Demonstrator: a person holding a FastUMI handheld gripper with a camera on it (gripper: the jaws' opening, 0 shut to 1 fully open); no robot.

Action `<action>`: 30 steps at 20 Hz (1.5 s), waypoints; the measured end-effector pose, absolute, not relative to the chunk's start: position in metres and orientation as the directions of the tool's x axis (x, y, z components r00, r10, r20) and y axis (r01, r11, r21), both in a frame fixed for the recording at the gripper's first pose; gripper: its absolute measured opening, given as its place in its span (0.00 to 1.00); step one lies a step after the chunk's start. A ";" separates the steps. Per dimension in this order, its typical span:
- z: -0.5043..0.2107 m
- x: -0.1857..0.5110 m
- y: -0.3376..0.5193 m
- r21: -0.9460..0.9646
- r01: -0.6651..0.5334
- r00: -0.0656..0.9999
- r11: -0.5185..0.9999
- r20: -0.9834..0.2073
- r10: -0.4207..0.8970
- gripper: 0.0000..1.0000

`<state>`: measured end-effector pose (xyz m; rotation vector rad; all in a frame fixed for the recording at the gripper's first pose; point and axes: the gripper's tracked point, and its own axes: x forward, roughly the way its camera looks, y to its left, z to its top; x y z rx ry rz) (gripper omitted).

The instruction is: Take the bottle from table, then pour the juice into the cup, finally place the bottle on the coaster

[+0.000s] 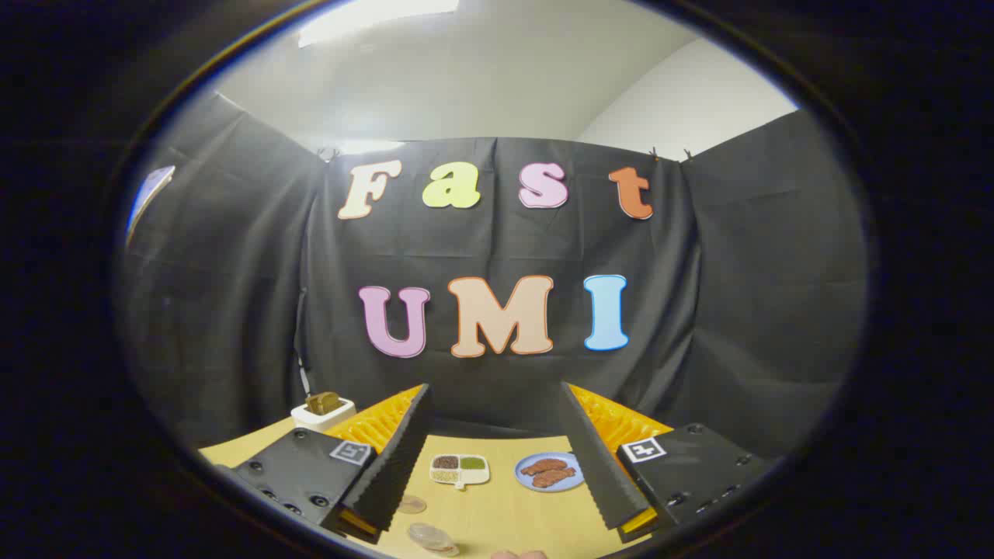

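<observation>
Claw (497,458) fingers wide apart and empty above wooden table (505,520), blue plate (550,472) between them.

1. The tongs (497,458) have two long flat fingers with ribbed, saw-toothed inner faces, standing wide apart.
2. Each finger sits on a dark block (299,473) studded with round screws.
3. A small square black-and-white marker (351,452) is stuck on each block.
4. Ridged orange panels (380,419) rise behind the fingers.
</observation>
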<state>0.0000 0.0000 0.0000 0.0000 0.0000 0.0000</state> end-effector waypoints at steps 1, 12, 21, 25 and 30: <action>-0.001 0.001 0.001 -0.010 -0.004 1.000 1.000 -0.001 0.004 1.00; -0.014 -0.005 0.023 -0.034 -0.068 0.998 0.997 -0.013 0.068 1.00; -0.036 -0.013 0.032 -0.047 -0.107 0.993 0.993 -0.052 0.105 1.00; -0.056 -0.018 0.051 -0.036 -0.175 0.983 0.984 -0.067 0.173 1.00; -0.110 -0.034 0.065 0.020 -0.238 0.963 0.971 -0.123 0.238 1.00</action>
